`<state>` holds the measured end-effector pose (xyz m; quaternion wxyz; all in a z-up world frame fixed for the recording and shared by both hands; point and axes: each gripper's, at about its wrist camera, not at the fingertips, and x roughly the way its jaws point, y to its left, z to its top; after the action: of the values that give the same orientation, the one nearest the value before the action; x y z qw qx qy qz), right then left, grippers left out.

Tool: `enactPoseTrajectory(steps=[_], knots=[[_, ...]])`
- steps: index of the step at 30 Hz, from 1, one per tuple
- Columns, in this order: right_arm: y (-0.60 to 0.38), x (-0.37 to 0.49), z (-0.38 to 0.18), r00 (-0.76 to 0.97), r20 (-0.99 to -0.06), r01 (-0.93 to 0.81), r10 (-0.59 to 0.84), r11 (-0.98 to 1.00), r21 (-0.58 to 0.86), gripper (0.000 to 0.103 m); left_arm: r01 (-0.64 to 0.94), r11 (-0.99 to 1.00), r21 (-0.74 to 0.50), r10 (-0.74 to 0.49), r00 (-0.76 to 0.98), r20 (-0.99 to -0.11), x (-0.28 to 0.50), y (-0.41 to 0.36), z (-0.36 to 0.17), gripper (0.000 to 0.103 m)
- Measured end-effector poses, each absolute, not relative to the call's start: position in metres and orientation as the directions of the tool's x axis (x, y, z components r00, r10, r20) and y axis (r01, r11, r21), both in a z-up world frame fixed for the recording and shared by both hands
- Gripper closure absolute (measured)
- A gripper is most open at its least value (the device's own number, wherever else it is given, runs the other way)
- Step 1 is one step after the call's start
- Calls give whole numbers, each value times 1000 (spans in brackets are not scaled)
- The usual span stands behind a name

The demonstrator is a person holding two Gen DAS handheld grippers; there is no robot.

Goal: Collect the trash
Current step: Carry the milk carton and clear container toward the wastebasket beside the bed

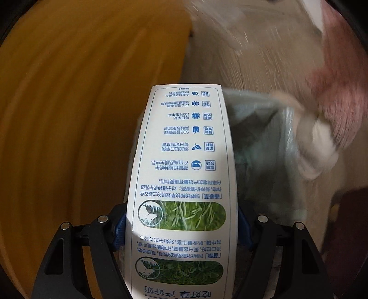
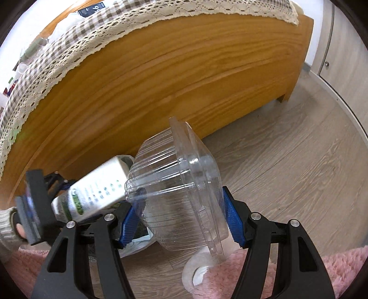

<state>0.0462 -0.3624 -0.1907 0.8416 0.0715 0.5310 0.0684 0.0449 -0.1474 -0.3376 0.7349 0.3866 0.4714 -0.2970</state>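
Left gripper (image 1: 181, 230) clamps a milk carton (image 1: 181, 165); right gripper (image 2: 181, 220) clamps a clear clamshell container (image 2: 181, 184). Either may miss the bag-lined bin (image 1: 260, 147) if released off-centre.

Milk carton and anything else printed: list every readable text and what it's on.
"100%生牛乳", upside down, on the milk carton held in the left gripper.
"SOP智能管理", same panel.
"72°C巴氏杀菌", same panel.
Carton's smaller paragraphs: too fine to read reliably.
"9", on a dark label on the tabletop; rest too small.
Clear plastic container in the right gripper: no text.
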Motion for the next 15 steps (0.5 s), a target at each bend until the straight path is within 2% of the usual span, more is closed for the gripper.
enactPoseTrajectory(steps=[15], knots=[[-371, 60, -204, 385, -897, -52, 217, 976, 214, 39, 872, 389, 297, -21, 331, -943, 58, -160, -405, 34]])
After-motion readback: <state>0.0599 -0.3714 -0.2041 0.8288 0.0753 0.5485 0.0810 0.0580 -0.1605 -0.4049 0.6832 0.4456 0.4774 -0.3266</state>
